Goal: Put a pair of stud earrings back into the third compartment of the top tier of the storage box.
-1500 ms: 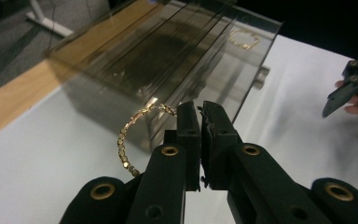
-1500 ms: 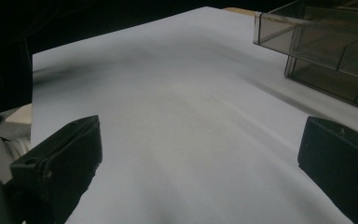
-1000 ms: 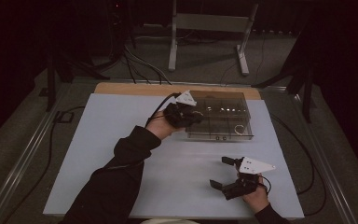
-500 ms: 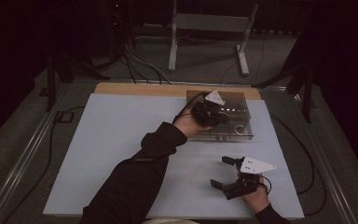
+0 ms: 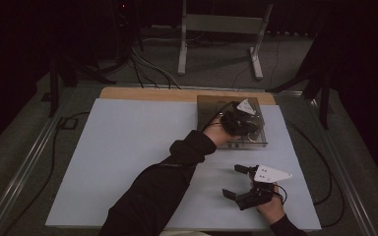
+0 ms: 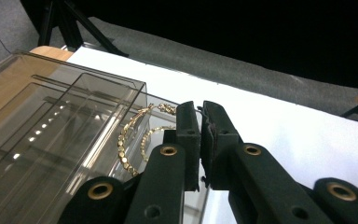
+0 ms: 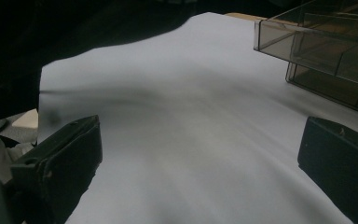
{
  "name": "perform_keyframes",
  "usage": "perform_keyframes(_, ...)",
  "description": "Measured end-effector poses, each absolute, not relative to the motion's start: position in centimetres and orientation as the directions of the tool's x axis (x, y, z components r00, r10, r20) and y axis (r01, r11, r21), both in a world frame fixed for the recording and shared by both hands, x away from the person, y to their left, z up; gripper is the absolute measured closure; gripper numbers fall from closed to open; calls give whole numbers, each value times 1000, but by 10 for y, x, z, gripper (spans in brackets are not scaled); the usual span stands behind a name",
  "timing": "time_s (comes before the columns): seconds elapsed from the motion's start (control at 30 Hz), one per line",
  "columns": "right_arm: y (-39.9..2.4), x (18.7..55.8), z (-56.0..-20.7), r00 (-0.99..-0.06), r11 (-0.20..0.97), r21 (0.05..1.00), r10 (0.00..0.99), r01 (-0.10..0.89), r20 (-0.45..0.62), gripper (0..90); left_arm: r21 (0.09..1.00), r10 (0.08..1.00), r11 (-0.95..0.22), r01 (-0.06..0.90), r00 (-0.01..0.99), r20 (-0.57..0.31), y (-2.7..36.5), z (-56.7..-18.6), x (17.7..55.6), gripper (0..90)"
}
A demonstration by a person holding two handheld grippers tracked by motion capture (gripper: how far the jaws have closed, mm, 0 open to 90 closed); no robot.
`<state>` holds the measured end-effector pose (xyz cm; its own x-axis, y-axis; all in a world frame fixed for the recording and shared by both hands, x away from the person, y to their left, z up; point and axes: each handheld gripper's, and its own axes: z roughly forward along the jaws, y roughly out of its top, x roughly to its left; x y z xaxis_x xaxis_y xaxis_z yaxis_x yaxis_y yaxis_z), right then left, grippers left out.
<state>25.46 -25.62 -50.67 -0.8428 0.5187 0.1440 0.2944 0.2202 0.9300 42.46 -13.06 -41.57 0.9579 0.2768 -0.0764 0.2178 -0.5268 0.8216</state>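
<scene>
I see the desk [image 5: 128, 162] under its pale sheet, and I take the clear plastic organizer box [image 5: 211, 105] at its far right part as my landmark. From the high view the box is a smoky see-through case lying flat, and the strip of bare wood at the desk's far edge runs just behind it.

My left arm, in a dark sleeve [image 5: 167, 182], reaches from the near edge diagonally up to the box. The left gripper [image 5: 238, 123] sits over the box's near right part, its grey plate tilted up above it. Well apart from the box, toward the near right corner of the desk, the right gripper [image 5: 237, 181] rests low over the sheet in my right hand [image 5: 270, 209].

In the left gripper view, the box [image 6: 51, 140] shows its stepped compartments, and the left gripper's fingers [image 6: 189, 135] are pressed together, pinching a thin gold beaded chain [image 6: 133, 140]. The chain hangs in loops just off the box's open corner, close beside its clear wall; I cannot tell whether it touches the wall.

In the right gripper view, the right gripper's fingers [image 7: 70, 158] are spread wide with nothing but the pale sheet between them, and the box [image 7: 326, 51] stands off at the upper right.
</scene>
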Motion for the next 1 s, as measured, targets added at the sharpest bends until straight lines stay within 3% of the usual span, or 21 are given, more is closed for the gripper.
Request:
perform_keyframes(0.03, -256, 255, -507, -844, 221, 930, 517, 293, 143, 0, 822, 279, -524, 220, 957, -78, -132, -418, 426, 751)
perform_keyframes(0.07, -256, 255, -507, -844, 221, 930, 517, 293, 143, 0, 821, 278, -525, 224, 957, -83, -132, -419, 426, 751)
perform_keyframes(0.1, -257, 254, -507, -844, 222, 930, 517, 293, 143, 0, 824, 285, -517, 231, 954, -88, -129, -419, 425, 665)
perform_keyframes(0.33, -255, 254, -507, -845, 226, 928, 515, 295, 143, 0, 844, 300, -466, 267, 944, -133, -104, -408, 420, 420)
perform_keyframes(0.57, -256, 254, -507, -841, 230, 927, 523, 296, 139, 0, 858, 381, -425, 288, 917, -119, -47, -398, 407, 176)
perform_keyframes(1.0, -251, 255, -509, -841, 245, 921, 523, 301, 136, 0, 877, 454, -324, 356, 871, -186, 64, -406, 387, 61)
